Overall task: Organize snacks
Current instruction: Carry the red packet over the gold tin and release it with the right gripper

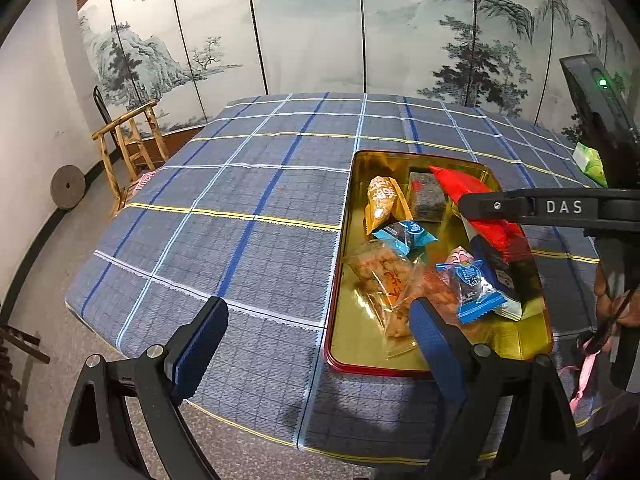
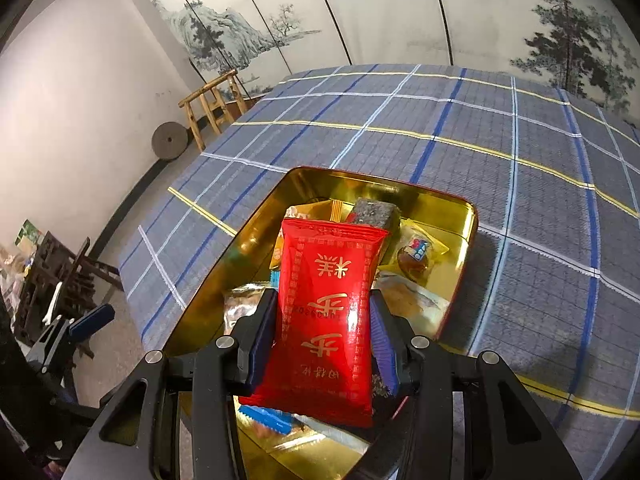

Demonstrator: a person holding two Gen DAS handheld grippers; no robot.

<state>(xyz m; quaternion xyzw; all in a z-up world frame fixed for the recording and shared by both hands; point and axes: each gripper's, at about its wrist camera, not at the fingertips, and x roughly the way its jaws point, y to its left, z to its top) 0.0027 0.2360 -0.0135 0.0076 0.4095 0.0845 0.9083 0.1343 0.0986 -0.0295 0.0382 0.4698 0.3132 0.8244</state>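
A gold tin tray (image 1: 362, 344) with a red rim lies on the plaid tablecloth and holds several wrapped snacks. My right gripper (image 2: 324, 336) is shut on a red snack packet (image 2: 332, 312) with gold characters and holds it above the tray (image 2: 256, 224). In the left wrist view the red packet (image 1: 496, 228) hangs over the tray's right side, with the right gripper (image 1: 472, 206) reaching in from the right. My left gripper (image 1: 316, 332) is open and empty at the tray's near left corner.
The tray holds an orange packet (image 1: 382, 200), a dark grey block (image 1: 426, 196), blue candies (image 1: 406, 234) and a clear bag of biscuits (image 1: 384, 276). A green packet (image 1: 590, 162) lies on the cloth at far right. A wooden chair (image 1: 128, 148) stands beyond the table's left edge.
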